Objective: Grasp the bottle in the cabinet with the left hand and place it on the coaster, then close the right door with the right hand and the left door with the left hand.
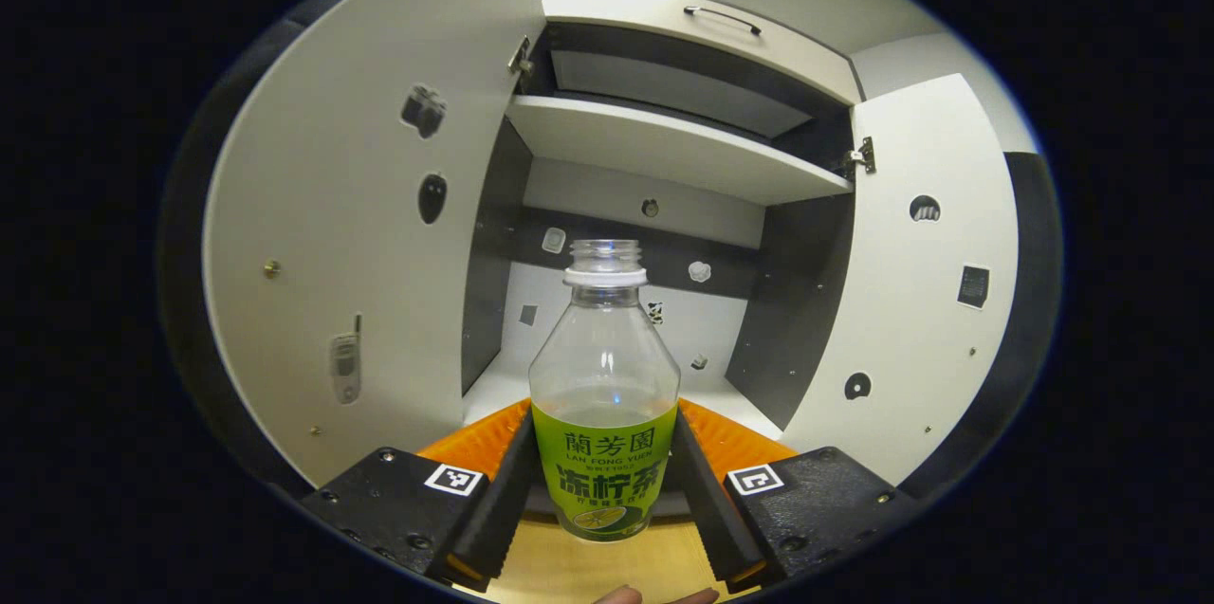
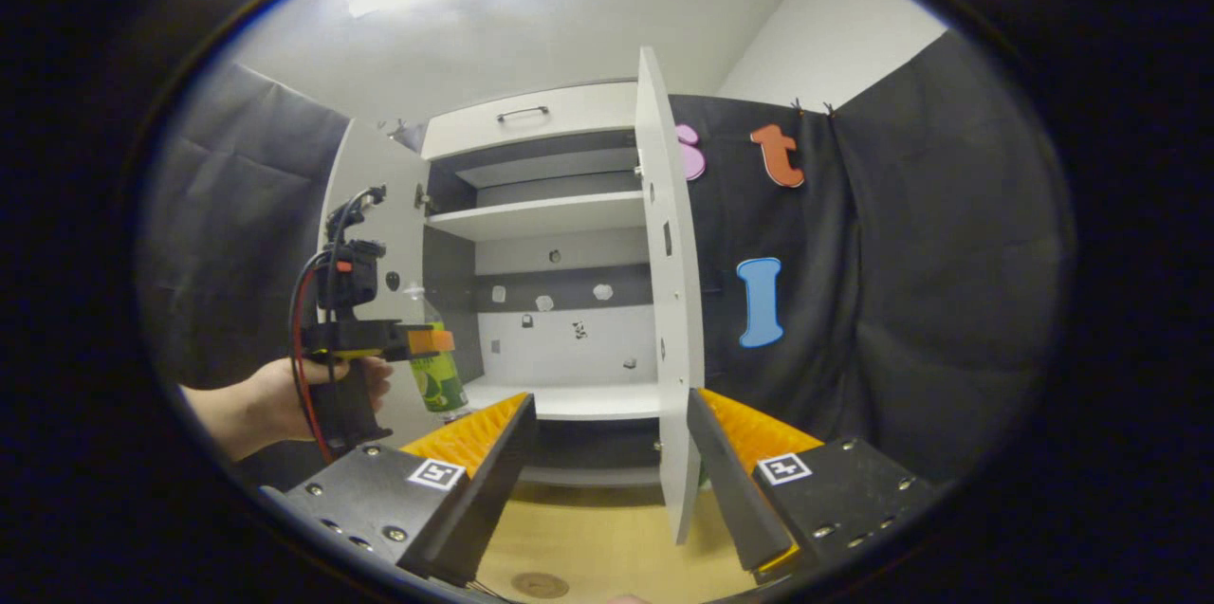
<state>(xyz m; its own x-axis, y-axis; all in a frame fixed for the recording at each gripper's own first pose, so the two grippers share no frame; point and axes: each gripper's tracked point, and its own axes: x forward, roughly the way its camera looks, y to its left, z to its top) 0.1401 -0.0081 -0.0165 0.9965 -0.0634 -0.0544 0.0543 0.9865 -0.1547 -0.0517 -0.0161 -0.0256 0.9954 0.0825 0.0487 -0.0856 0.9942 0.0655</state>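
Note:
A clear, capless bottle (image 1: 604, 367) with a green label stands upright between the fingers of my left gripper (image 1: 604, 481), which is shut on its labelled lower half. In the right gripper view the same bottle (image 2: 438, 381) hangs in front of the open cabinet (image 2: 560, 215), held by the left gripper (image 2: 417, 340) in a person's hand (image 2: 275, 400). A round coaster (image 2: 539, 584) lies on the wooden table at the bottom of that view. My right gripper (image 2: 612, 405) is open, and the right door's (image 2: 669, 301) edge stands between its fingers.
Both cabinet doors are swung wide: the left door (image 1: 360, 234) and the right door (image 1: 910, 282). A shelf (image 1: 664, 149) crosses the cabinet, with a drawer (image 1: 702, 26) above. The wooden table (image 2: 607, 547) runs in front. Black cloth (image 2: 901, 301) hangs to the right.

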